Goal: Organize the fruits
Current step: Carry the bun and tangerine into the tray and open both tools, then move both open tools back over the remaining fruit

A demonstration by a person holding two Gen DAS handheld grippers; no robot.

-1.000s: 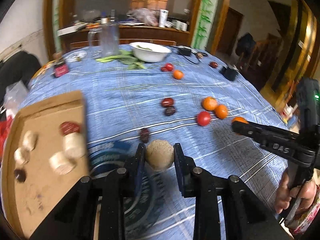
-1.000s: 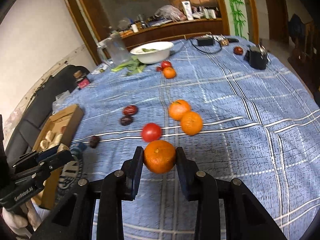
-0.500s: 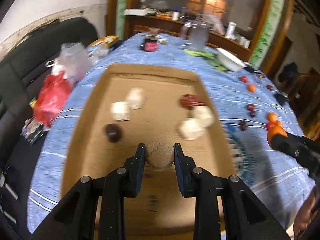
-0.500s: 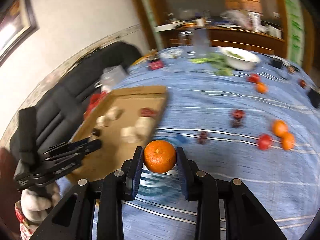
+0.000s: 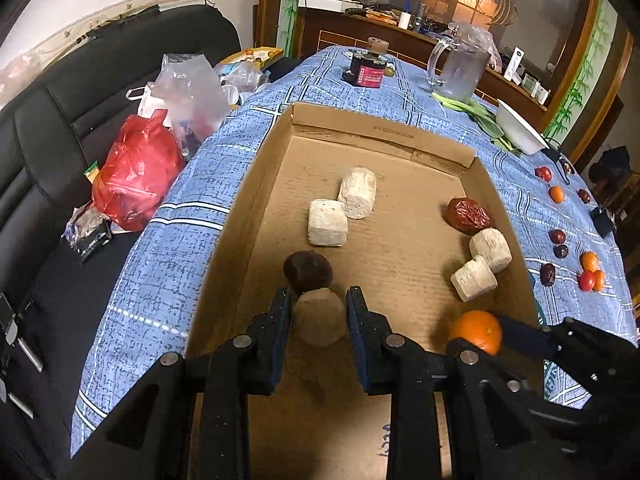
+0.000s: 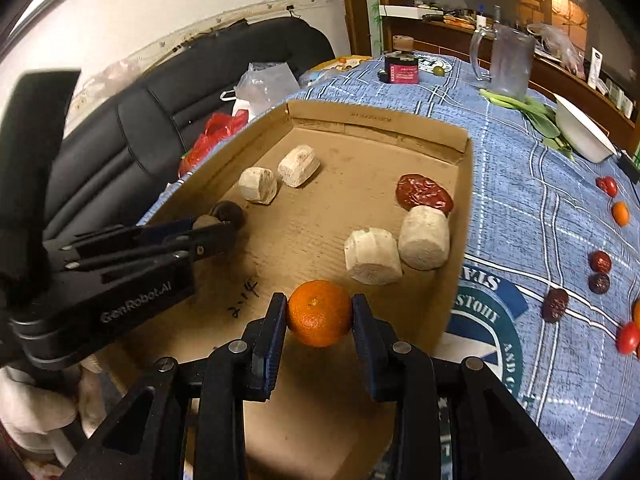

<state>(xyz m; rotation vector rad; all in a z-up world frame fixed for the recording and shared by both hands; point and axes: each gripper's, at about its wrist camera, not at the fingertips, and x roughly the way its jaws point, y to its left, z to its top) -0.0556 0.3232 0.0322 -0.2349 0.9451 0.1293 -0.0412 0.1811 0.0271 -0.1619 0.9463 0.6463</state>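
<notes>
**Both tongs now over the cardboard box, each with something in its grip**

Left wrist view: half a second back the left tongs (image 5: 319, 312) were higher over the shallow brown cardboard box (image 5: 384, 136); now they sit low inside it, clamped on the round tan rough-skinned fruit (image 5: 320, 316), which is right up against the dark brown round fruit (image 5: 308, 272). The right tongs (image 5: 476, 332) have come in at the lower right, carrying the bright orange mandarin (image 5: 478, 330) over the box's near right corner. A second ago both were out over the cloth.

Right wrist view: the right tongs (image 6: 319, 312) are closed on the mandarin (image 6: 319, 312), just above the box floor (image 6: 312, 224). The left tongs (image 6: 212, 226) reach in from the left by the dark fruit (image 6: 230, 214). Inside are four pale cylindrical chunks and a wrinkled red date (image 6: 424, 194).

The surface wears a blue checked tablecloth (image 6: 520, 208), with loose dates, tomatoes and mandarins off to the right, a glass pitcher (image 6: 508, 62) and white bowl (image 6: 584, 134) further back. A black sofa (image 5: 80, 92) with plastic bags stands alongside.
</notes>
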